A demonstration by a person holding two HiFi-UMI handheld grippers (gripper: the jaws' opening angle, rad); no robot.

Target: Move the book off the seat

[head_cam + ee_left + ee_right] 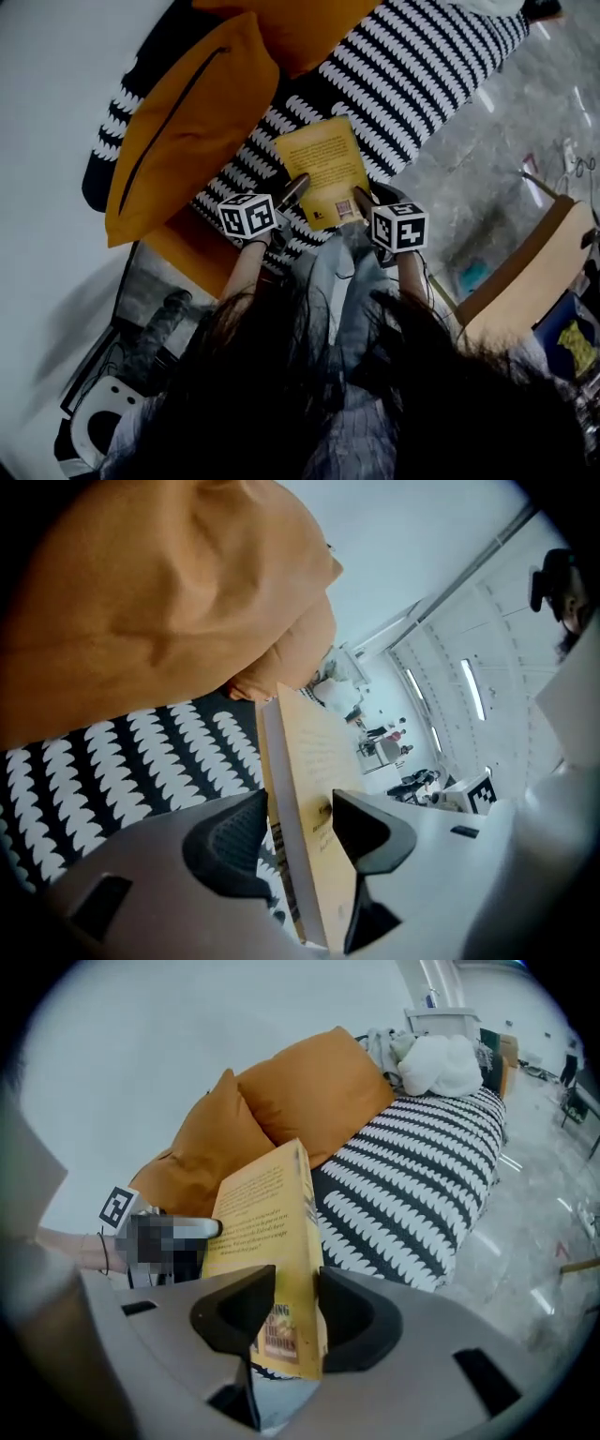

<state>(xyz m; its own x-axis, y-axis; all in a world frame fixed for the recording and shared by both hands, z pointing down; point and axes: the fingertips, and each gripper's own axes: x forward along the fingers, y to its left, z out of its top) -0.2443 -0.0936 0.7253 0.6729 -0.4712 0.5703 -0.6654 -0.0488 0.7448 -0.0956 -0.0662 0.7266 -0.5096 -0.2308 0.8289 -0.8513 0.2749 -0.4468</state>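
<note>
In the middle of the head view: the yellow book (323, 169), cover up, over the black-and-white striped seat (422, 66), with the far end toward the top of the frame. Held at the near end from both sides: left gripper (293, 190) at the lower left corner of the book, right gripper (366, 199) at the lower right corner.

In the left gripper view, clamped on the book (314, 761) by the left gripper (300, 834): one pad against the spine side, the other flat on the cover, with no gap to see. In the right gripper view, clamped in the same way by the right gripper (298, 1312), both pads pressing on the book (267, 1213). Stands there tilted, far end raised, above the striped fabric.

Toward the upper left of the head view, two orange cushions (187, 122) on the seat, just beside the book. At the right, grey floor (487, 131).
</note>
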